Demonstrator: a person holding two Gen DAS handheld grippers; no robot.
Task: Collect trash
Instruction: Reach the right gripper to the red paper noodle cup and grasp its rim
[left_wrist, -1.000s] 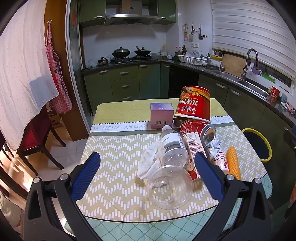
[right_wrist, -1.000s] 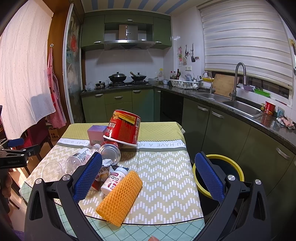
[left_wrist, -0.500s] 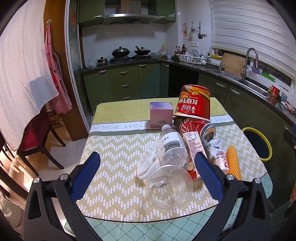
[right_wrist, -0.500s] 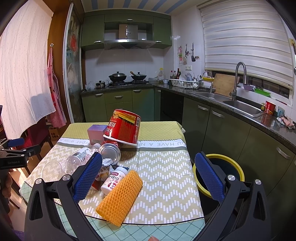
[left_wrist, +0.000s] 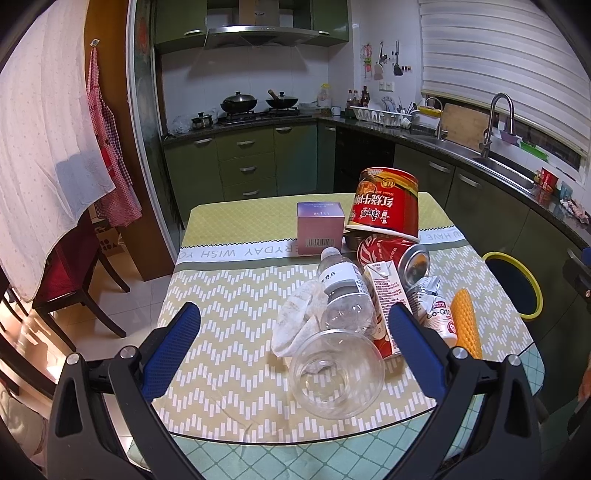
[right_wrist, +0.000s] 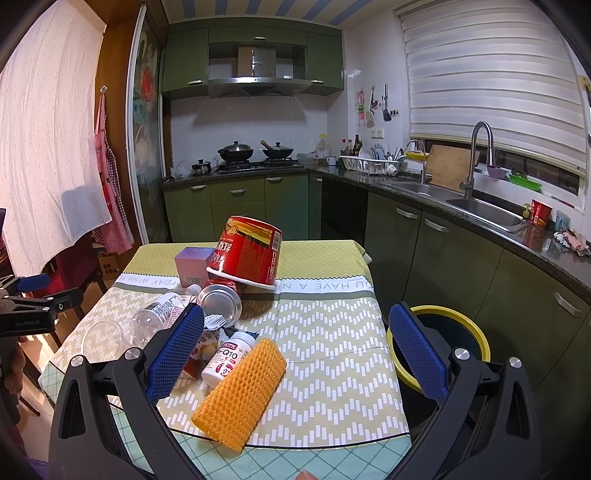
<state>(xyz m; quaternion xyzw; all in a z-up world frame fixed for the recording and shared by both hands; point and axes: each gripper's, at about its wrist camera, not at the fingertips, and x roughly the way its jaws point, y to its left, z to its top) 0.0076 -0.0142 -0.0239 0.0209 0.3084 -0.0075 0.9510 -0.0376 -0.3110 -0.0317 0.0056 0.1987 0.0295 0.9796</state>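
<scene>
Trash lies heaped on the table: a clear plastic cup (left_wrist: 337, 373) on its side, a crumpled white wrapper (left_wrist: 297, 317), a water bottle (left_wrist: 341, 291), a drink carton (left_wrist: 384, 295), a crushed red can (left_wrist: 391, 253), a tilted red noodle tub (left_wrist: 386, 201), a pink box (left_wrist: 319, 227), a white supplement bottle (right_wrist: 229, 357) and an orange foam net (right_wrist: 242, 387). My left gripper (left_wrist: 293, 338) is open above the near table edge, the cup between its fingers' line of sight. My right gripper (right_wrist: 295, 345) is open over the table's right end, beside the foam net.
A black bin with a yellow rim (right_wrist: 441, 341) stands on the floor right of the table (right_wrist: 332, 321). Green cabinets and a sink counter (right_wrist: 480, 218) run behind and to the right. A dark wooden chair (left_wrist: 70, 273) stands left of the table.
</scene>
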